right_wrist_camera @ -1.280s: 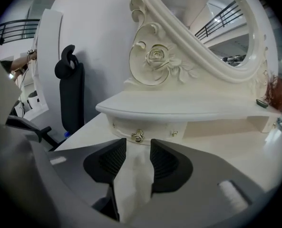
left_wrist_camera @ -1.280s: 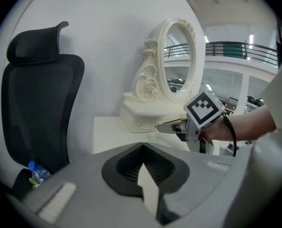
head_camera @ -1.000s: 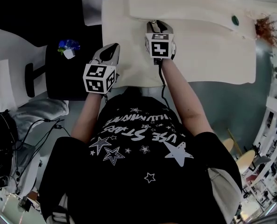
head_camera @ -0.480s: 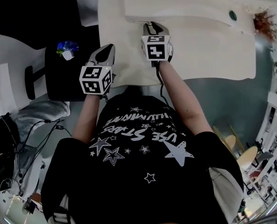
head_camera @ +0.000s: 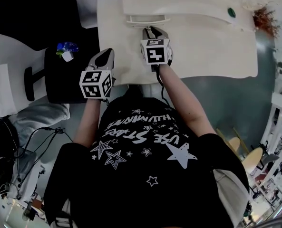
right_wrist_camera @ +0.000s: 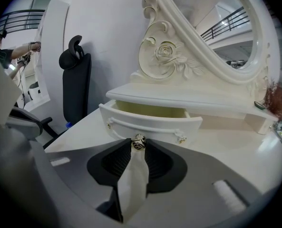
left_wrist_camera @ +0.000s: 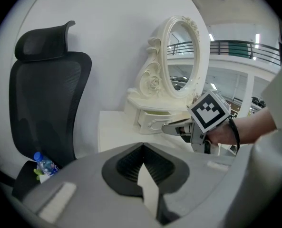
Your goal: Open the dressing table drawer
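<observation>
Gripping the small metal knob point(right_wrist_camera: 139, 142) of the drawer point(right_wrist_camera: 152, 122), the right tool point(right_wrist_camera: 139, 147) has its jaws closed firmly on it. The drawer sits partly out from under the mirror stand point(right_wrist_camera: 179, 97) at the back of the white tabletop point(right_wrist_camera: 240, 146), with its pale inside showing. The left tool point(left_wrist_camera: 141, 147) hangs off to the left, jaws together with nothing between them, so the opening looks begun but unfinished, with more of a straight pull toward the person seemingly left.
</observation>
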